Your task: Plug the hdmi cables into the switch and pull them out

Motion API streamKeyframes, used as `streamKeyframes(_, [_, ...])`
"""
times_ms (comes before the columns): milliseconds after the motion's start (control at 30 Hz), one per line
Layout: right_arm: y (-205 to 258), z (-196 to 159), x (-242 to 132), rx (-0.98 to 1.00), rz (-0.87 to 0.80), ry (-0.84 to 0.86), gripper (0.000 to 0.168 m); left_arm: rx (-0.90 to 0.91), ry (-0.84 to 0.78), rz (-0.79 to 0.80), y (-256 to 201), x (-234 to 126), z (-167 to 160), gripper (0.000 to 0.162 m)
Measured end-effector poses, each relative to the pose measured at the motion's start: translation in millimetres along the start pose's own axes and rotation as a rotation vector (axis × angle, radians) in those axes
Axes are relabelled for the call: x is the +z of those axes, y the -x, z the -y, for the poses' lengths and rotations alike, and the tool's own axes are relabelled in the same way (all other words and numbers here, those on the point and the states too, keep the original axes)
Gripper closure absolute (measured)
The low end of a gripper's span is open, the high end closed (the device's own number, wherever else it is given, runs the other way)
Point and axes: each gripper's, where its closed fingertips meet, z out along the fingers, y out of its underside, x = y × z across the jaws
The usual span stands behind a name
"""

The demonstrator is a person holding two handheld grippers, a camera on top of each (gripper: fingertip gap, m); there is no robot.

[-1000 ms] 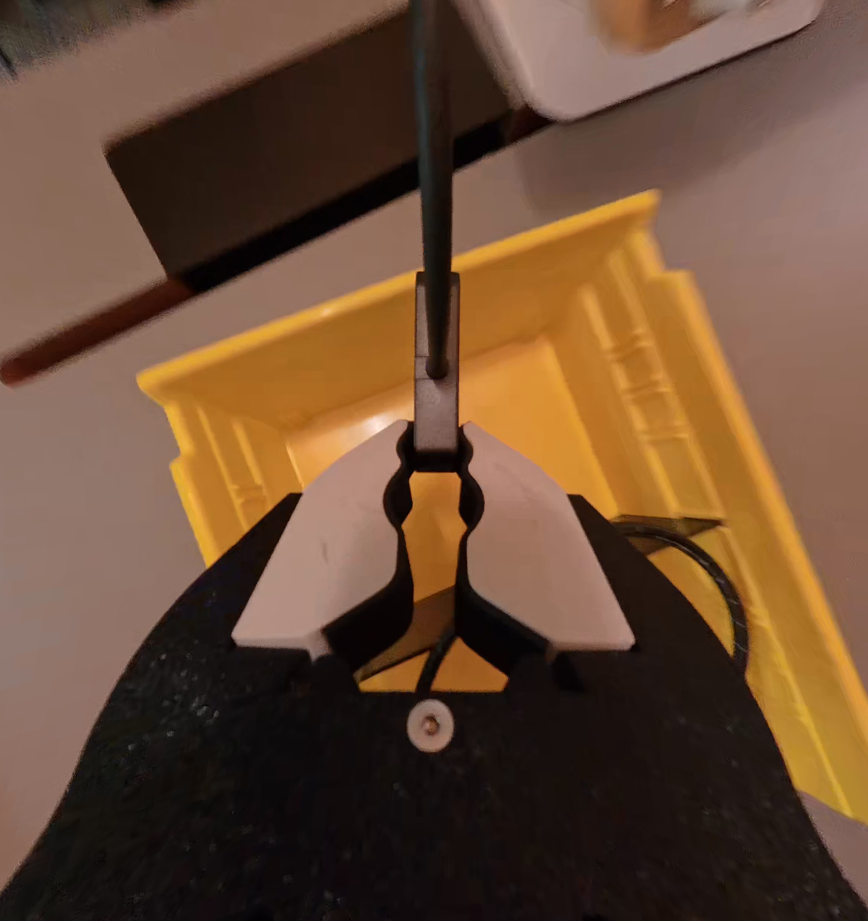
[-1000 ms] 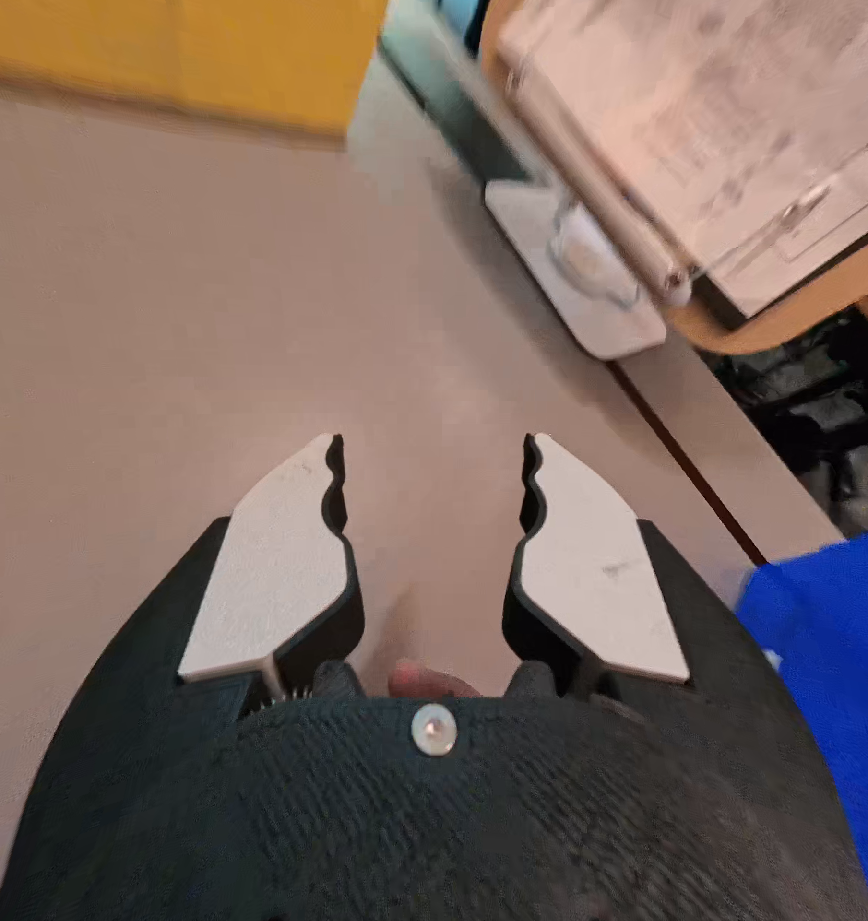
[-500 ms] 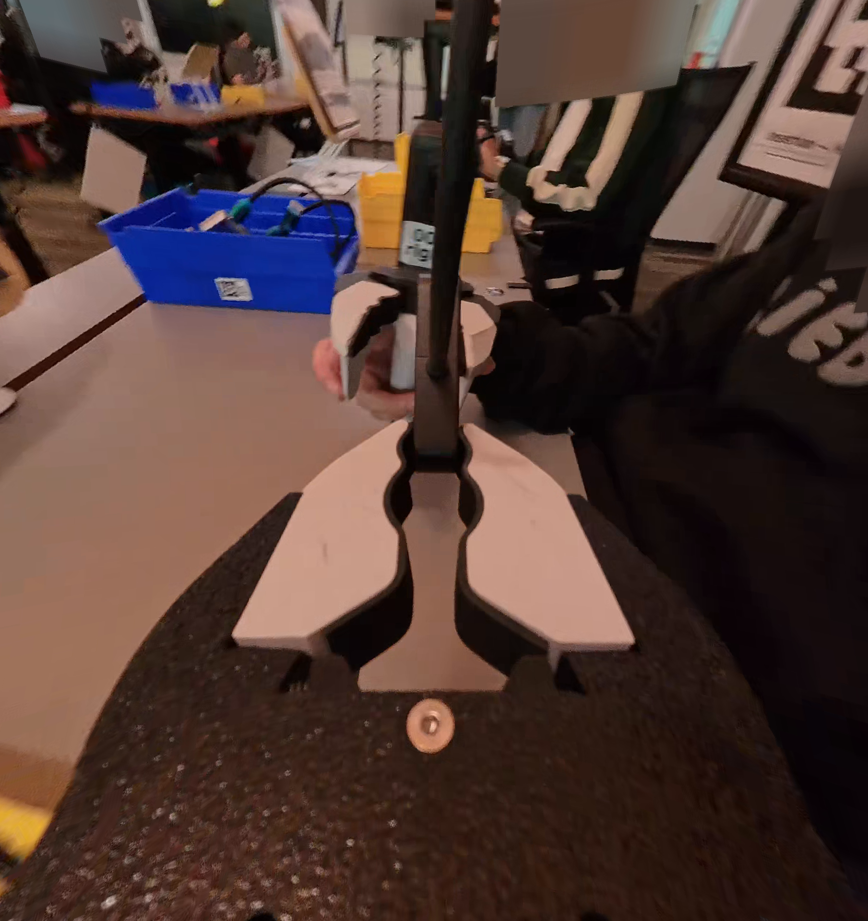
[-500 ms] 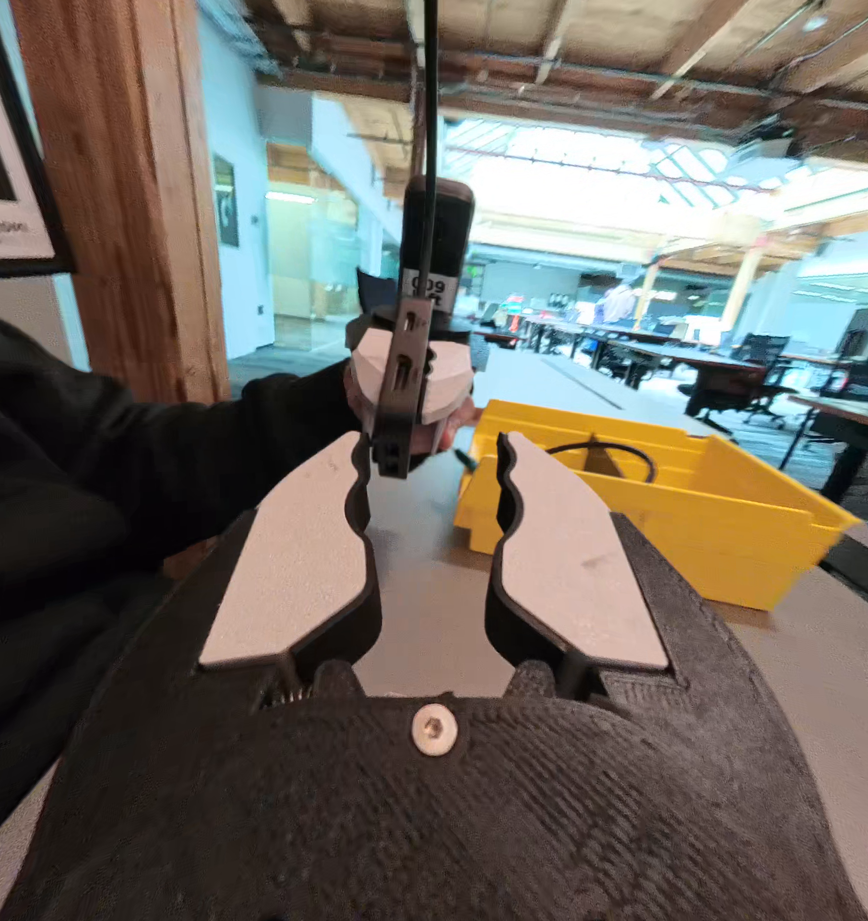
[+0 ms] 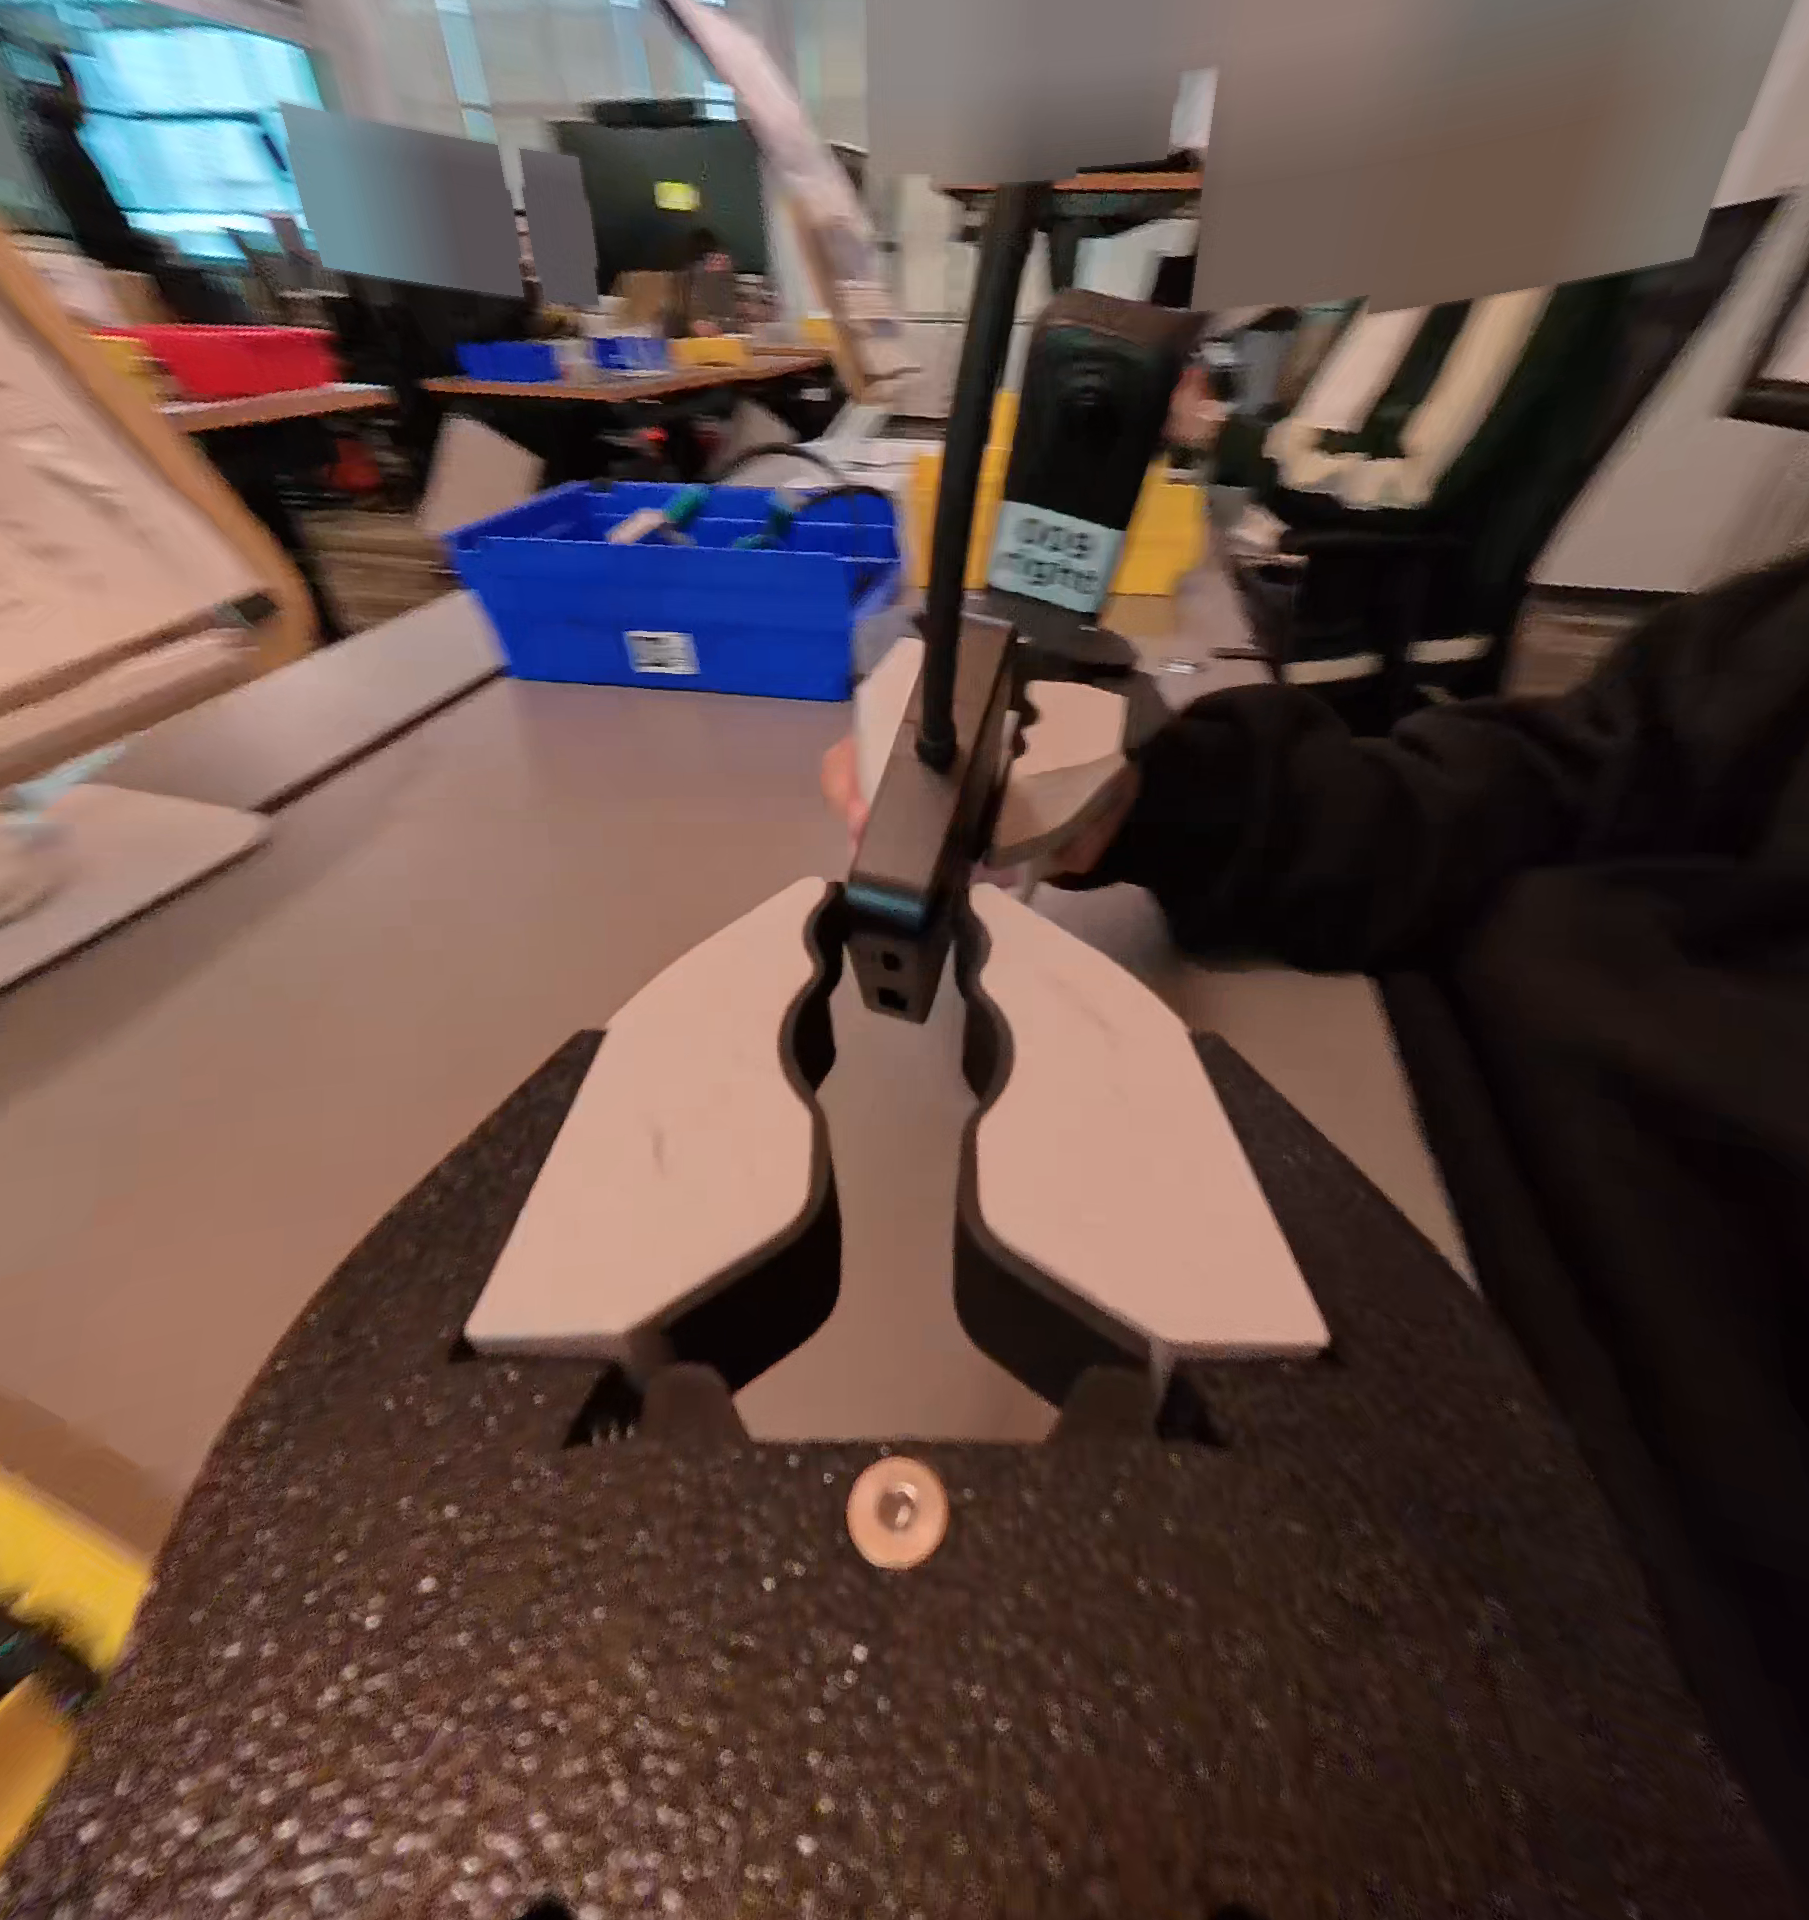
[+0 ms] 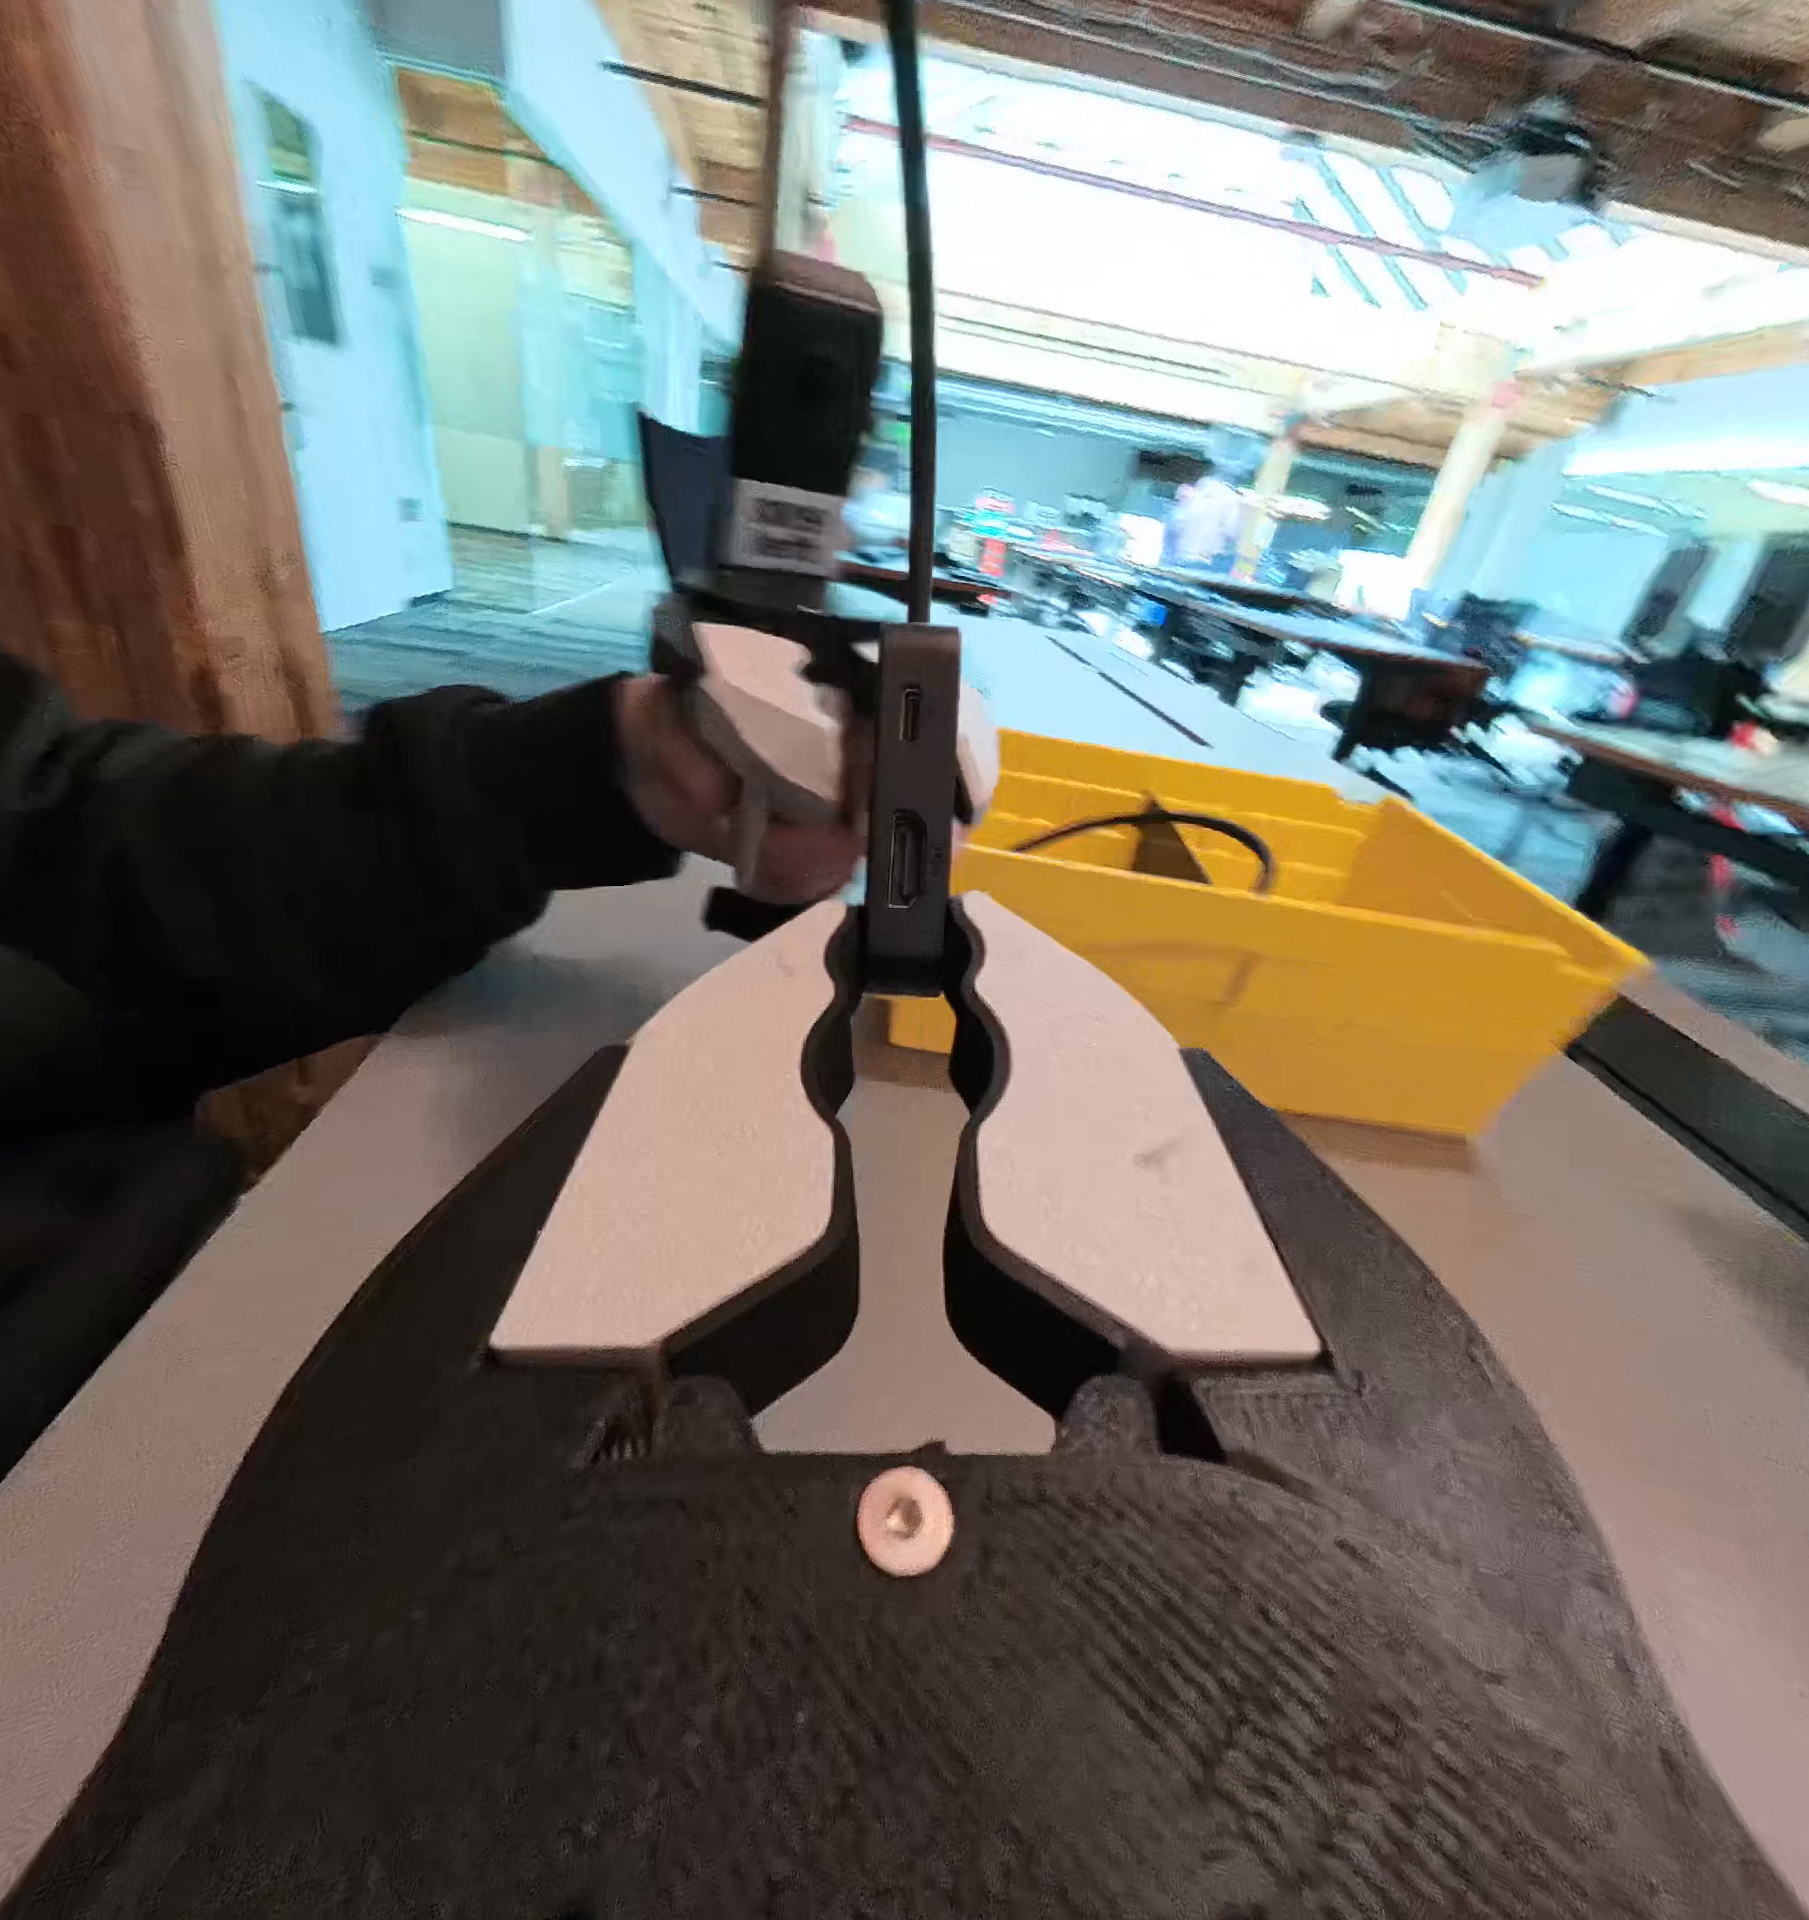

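A black HDMI switch (image 5: 931, 790) hangs upright over the table with its own black cable (image 5: 967, 416) rising from its top. My left gripper (image 5: 897, 925) is shut on one edge of the switch. My right gripper (image 6: 905, 935) is shut on the lower end of the switch (image 6: 910, 790), whose ports face the right wrist camera. The two grippers face each other across it. The right gripper's fingers (image 5: 1061, 769) show behind the switch in the left wrist view; the left gripper's fingers (image 6: 770, 717) show behind it in the right wrist view. A second black cable (image 6: 1149, 831) lies in the yellow bin (image 6: 1243, 987).
The grey table (image 5: 464, 883) holds a blue bin (image 5: 671, 613) with cables at its far side and a white stand base (image 5: 100, 831) at the left. The yellow bin's corner (image 5: 38, 1558) shows bottom left. The person's dark sleeve (image 5: 1451, 810) reaches in from the right.
The left gripper lifted the switch out of the yellow bin and turned to face the right gripper. The right gripper, open half a second ago, has closed on the switch's lower end.
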Motion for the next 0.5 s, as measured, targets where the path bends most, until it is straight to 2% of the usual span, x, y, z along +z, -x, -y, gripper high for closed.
streamKeyframes(67, [-23.7,-9.7,-5.6,0.072,-0.127,0.052,0.154,0.065,0.037,0.18,17.9,-6.1,3.7,0.122])
streamKeyframes(200, [-55.6,-37.0,-15.4,0.168,-0.338,0.182,0.154,0.369,0.243,0.397,23.2,-11.2,2.0,0.102])
streamKeyframes(267, [-57.3,-44.3,-14.6,0.109,-0.377,0.242,0.154,0.48,0.349,0.446,21.1,-3.6,-4.4,0.102])
streamKeyframes(333, [-55.0,-51.8,-12.4,-0.054,-0.393,0.35,0.154,0.54,0.422,0.474,19.5,6.9,-9.3,0.108])
streamKeyframes(400, [-48.1,-61.9,-9.6,-0.234,-0.358,0.466,0.154,0.594,0.449,0.497,19.0,13.9,-8.6,0.116])
streamKeyframes(500, [-37.0,-73.6,-5.3,-0.409,-0.277,0.551,0.154,0.647,0.54,0.487,18.4,13.2,-17.9,0.123])
